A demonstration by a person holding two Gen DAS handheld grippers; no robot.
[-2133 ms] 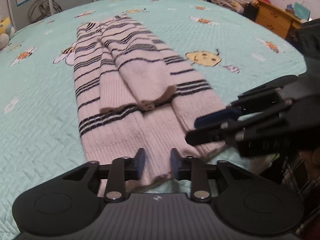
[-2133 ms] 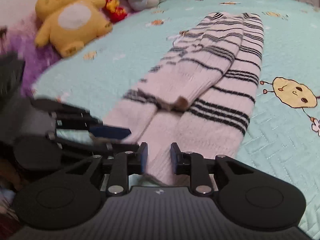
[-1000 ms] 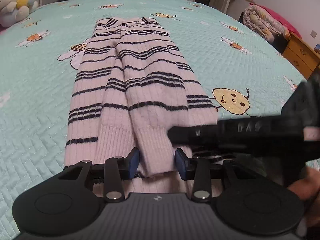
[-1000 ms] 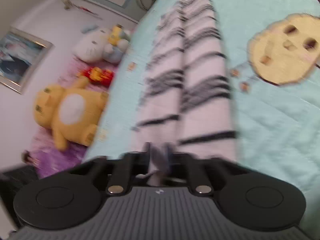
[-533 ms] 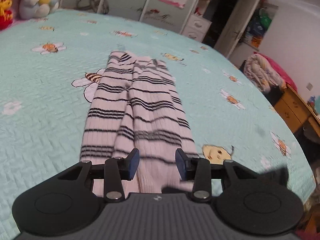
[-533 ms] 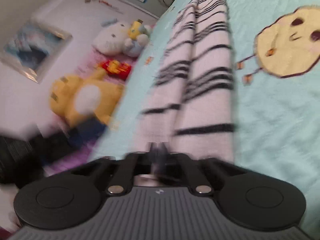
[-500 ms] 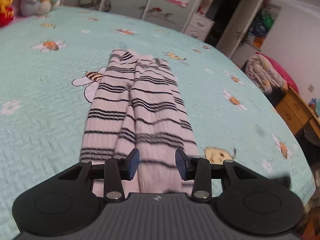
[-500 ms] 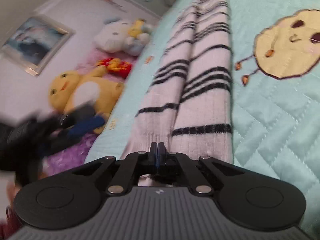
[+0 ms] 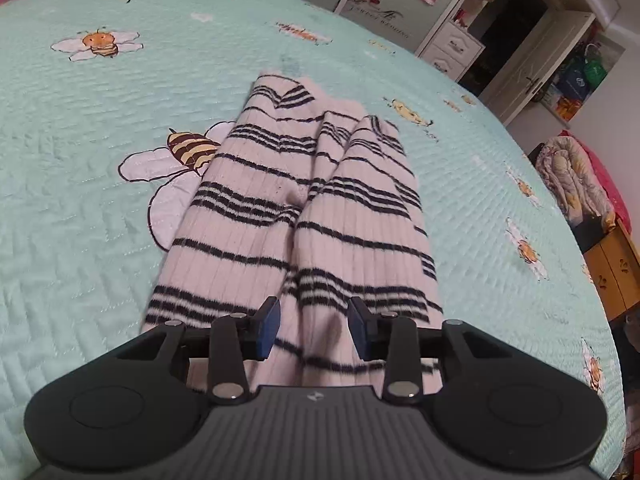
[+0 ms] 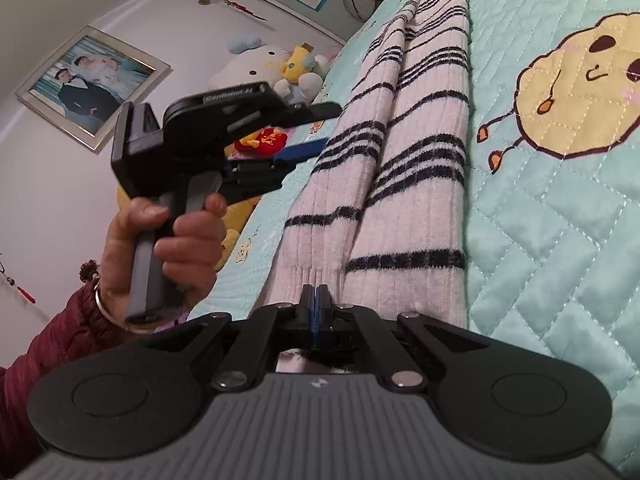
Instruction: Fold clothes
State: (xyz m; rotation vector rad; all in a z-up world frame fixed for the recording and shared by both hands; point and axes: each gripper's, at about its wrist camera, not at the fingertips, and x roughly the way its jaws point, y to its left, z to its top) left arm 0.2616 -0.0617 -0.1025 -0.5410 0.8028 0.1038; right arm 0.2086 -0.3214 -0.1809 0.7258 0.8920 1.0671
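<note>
Pinching striped sweater (image 10: 404, 216) hem, right claw (image 10: 316, 300) closed, teal bedspread (image 10: 560, 240)

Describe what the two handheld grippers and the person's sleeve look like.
Both are black plastic with ribbed grey bodies, round side discs, silver pivot screws and blue-padded fingers: the left gripper and the right gripper. The left hand wears a dark red quilted sleeve, a thin silver bangle and a dark beaded bracelet.
</note>
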